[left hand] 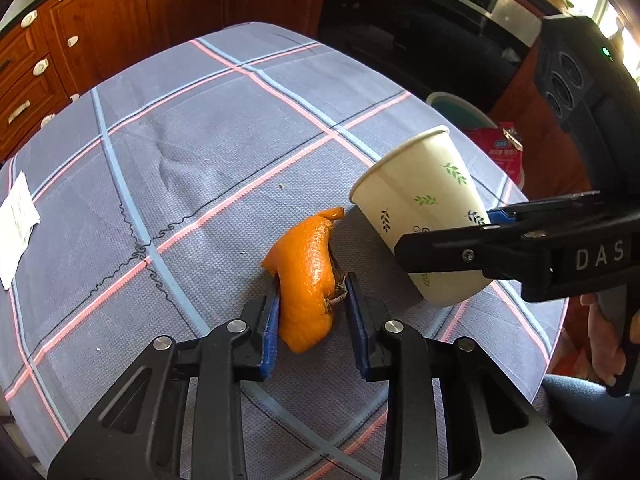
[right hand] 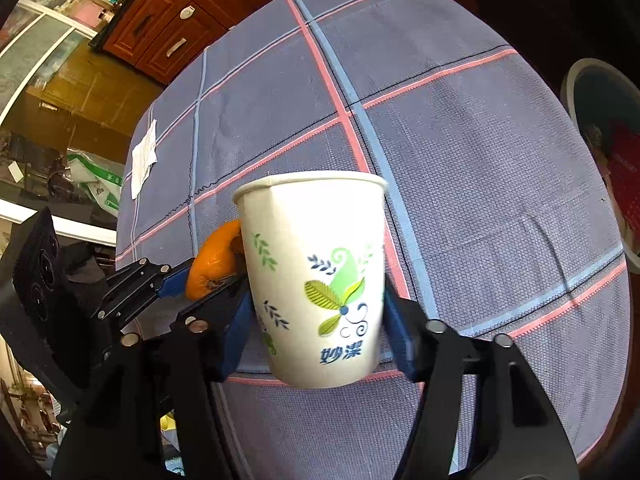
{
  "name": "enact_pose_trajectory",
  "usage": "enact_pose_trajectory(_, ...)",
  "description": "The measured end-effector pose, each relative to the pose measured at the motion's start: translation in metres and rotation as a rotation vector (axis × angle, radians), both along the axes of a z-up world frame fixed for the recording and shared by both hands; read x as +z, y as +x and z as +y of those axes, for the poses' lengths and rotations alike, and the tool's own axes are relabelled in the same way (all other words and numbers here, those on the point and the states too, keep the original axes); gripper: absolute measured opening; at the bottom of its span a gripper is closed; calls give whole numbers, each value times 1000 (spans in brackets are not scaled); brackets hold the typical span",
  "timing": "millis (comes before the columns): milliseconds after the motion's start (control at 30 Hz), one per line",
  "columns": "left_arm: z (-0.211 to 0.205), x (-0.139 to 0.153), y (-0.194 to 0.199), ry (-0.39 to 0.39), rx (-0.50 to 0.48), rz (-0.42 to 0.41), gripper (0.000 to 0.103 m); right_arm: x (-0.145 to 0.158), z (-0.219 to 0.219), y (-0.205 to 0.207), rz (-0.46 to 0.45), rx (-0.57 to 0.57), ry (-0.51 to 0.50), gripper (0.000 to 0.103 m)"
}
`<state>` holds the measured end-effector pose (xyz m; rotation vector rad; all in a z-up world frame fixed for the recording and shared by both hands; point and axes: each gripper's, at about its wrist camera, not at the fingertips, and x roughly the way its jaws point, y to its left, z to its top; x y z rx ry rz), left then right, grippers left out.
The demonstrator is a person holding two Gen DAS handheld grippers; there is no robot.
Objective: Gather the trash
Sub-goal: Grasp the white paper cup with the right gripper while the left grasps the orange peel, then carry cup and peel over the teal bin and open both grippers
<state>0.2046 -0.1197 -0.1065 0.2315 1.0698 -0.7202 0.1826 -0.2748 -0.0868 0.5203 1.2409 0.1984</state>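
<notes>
An orange peel (left hand: 308, 276) stands on edge on the checked tablecloth (left hand: 200, 140), and my left gripper (left hand: 313, 284) is shut on it, a blue pad against each side. The right wrist view shows that peel (right hand: 212, 264) in the left gripper (right hand: 208, 280) at the lower left. A white paper cup (left hand: 420, 200) with green leaf prints hangs tilted above the table's right side, held by my right gripper (left hand: 444, 232). In the right wrist view the cup (right hand: 312, 260) fills the middle, with the right gripper (right hand: 316, 312) shut on its lower half.
A white slip of paper (left hand: 16, 220) lies at the table's far left edge. Off the right edge stands a round bin (left hand: 456, 110) with a red packet (left hand: 500, 152) in it. Wooden cabinets and a dark oven lie behind. A person's hand (left hand: 604, 340) holds the right gripper's handle.
</notes>
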Motion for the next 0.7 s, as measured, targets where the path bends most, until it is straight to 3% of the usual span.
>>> enact_pose_trajectory(433,38,39,-22,-44,118,-24,30,39,-7,-26,-96,-11,43,54)
enact_pose_trajectory(700,25,86,-50,-55,81,-117,30,65,-25,-58,-163,-49,69,55)
